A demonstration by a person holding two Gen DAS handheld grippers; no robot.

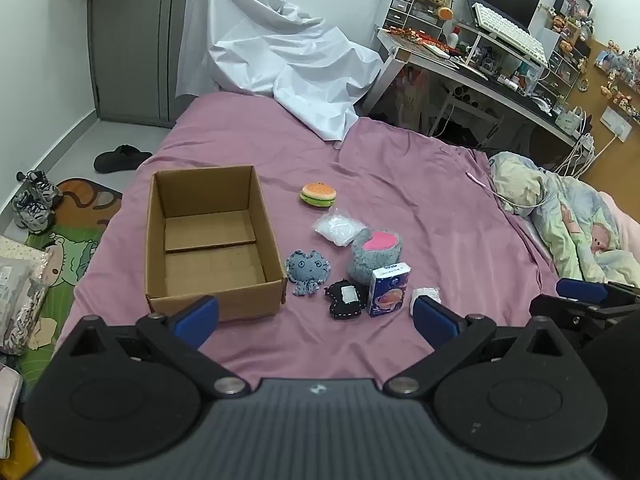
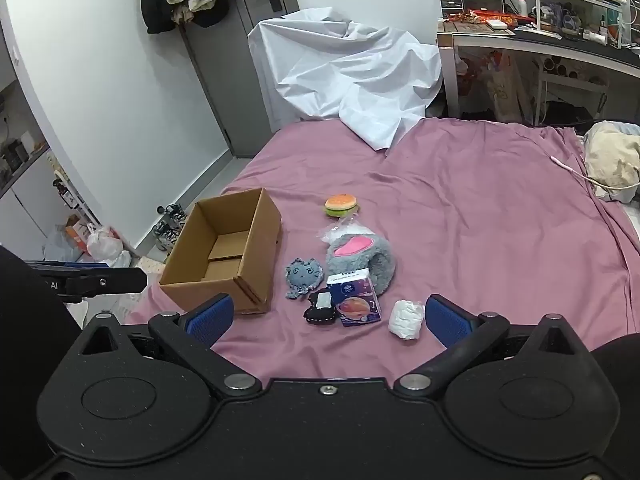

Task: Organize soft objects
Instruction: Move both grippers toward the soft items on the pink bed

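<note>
Both the left gripper (image 1: 316, 316) and right gripper (image 2: 328, 316) hang wide apart and empty over the bed's (image 1: 420, 208) near edge, toys (image 1: 307, 270) and box (image 1: 208, 240) lying just ahead.

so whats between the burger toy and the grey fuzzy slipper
A clear plastic bag of white stuff lies between the burger toy and the grey fuzzy slipper; both views show it.

A rumpled white sheet (image 1: 280, 52) slumps at the bed's far end; the cluttered desk (image 1: 472, 76) carries a keyboard (image 1: 508, 32) (tilted up); sneakers (image 1: 34, 200) sit on the floor.
</note>
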